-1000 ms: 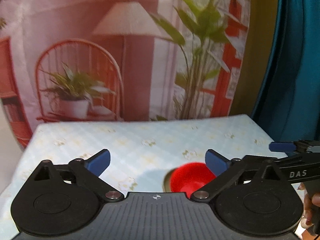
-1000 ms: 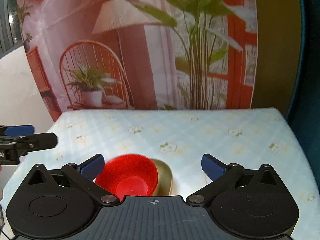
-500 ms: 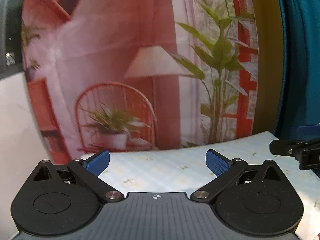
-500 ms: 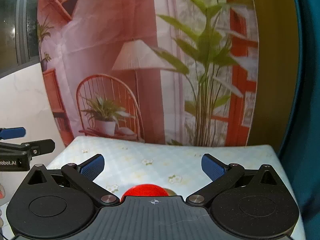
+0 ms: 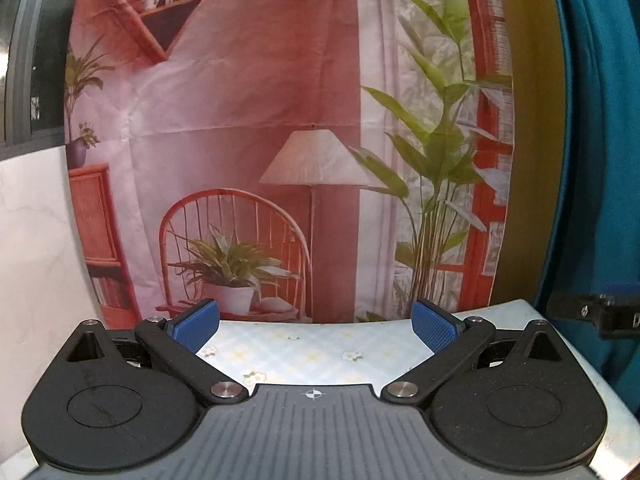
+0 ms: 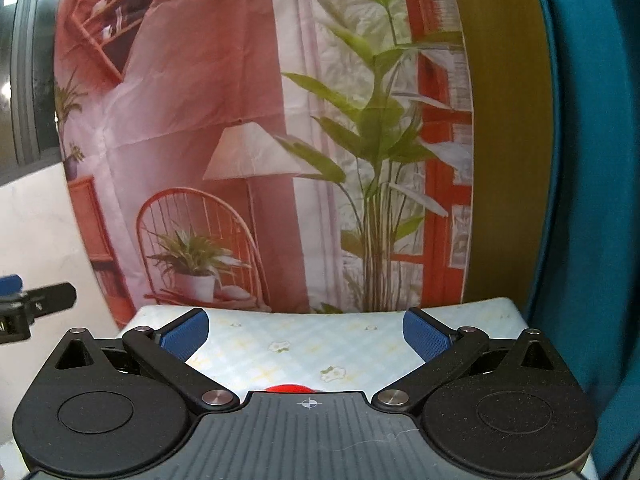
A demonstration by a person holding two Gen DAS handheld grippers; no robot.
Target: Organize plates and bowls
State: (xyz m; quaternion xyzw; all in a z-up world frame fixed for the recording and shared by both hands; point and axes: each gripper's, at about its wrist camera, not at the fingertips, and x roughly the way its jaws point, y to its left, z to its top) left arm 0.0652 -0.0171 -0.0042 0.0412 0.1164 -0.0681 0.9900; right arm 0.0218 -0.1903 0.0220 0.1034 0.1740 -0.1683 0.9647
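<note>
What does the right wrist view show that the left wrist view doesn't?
Only the right wrist view: a sliver of the red bowl just above its tongs' body, plus the left tongs at its left edge.
Only the left wrist view: the right tongs at its right edge; no dishes visible.
Both: their own tongs, left tongs and right tongs, open and empty, the floral tablecloth, the printed backdrop with lamp, chair and plants, and the teal curtain on the right.

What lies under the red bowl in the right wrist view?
Only a sliver of the red bowl shows above the right gripper's body. Whatever lies beneath is covered; only floral tablecloth shows beyond.
</note>
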